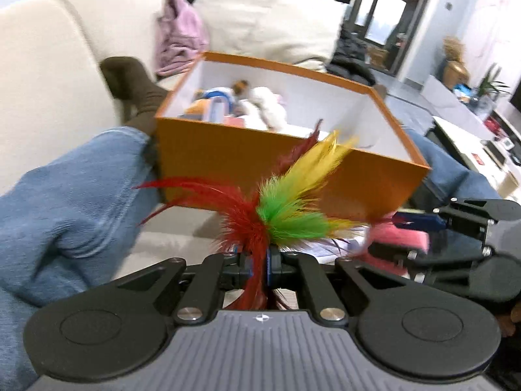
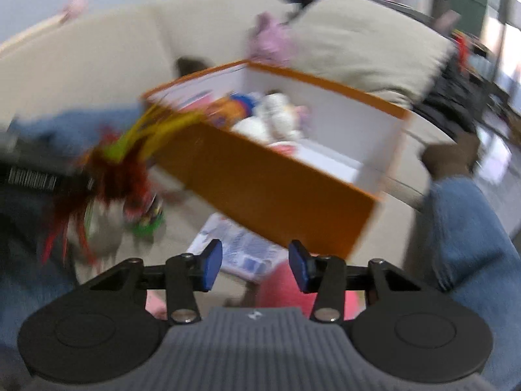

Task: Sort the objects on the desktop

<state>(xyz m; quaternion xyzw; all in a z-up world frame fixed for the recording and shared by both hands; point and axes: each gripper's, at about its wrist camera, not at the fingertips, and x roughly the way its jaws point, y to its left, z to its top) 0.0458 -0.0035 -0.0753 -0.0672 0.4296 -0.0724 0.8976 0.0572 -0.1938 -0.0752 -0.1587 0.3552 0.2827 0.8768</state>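
My left gripper [image 1: 259, 262] is shut on a feather shuttlecock [image 1: 286, 208] with red, green and yellow feathers, held just in front of the orange box [image 1: 260, 169]. The shuttlecock also shows blurred at the left of the right wrist view [image 2: 120, 163]. The orange box [image 2: 270, 189] has white inner walls and holds plush toys [image 1: 267, 107] and other small items. My right gripper [image 2: 255, 268] is open and empty, above a pink object [image 2: 280, 288]. It also shows at the right of the left wrist view [image 1: 399, 233], around the pink object [image 1: 400, 238].
The box sits on a cream sofa [image 1: 49, 65] between a person's blue-jeaned legs [image 1: 65, 202]. A printed paper packet [image 2: 241, 254] and a small green item [image 2: 148, 224] lie on the seat. A large cushion [image 1: 270, 9] and pink cloth [image 1: 179, 36] lie behind the box.
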